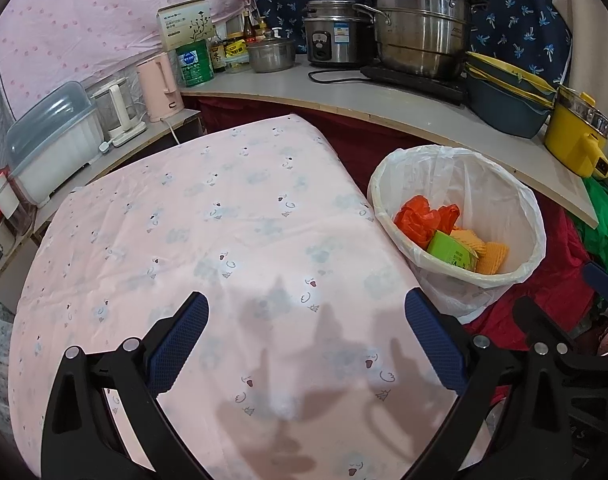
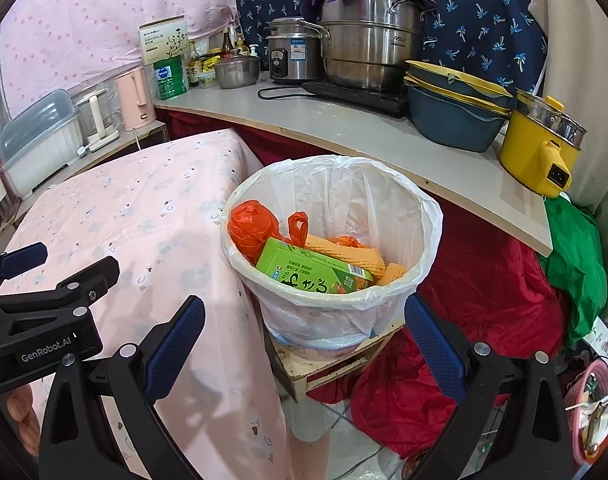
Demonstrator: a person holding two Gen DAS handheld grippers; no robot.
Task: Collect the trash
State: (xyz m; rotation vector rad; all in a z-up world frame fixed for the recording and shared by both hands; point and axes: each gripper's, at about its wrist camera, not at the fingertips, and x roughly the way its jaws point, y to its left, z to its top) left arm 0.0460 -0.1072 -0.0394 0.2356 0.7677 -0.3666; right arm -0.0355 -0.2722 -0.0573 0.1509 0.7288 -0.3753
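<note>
Both our grippers, left (image 1: 305, 334) and right (image 2: 304, 336), gape unladen; bin (image 2: 427, 216) trash looks light, crushable—we'd pinch the liner rim.

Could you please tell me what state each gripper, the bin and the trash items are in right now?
left gripper: open, empty, over the pink tablecloth.
right gripper: open, empty, facing the bin.
trash bin: upright, lined with a white bag, partly filled.
green carton: lying tilted inside the bin.
orange plastic bag: crumpled inside the bin.
yellow pot: upright on the counter, unplugged.
</note>
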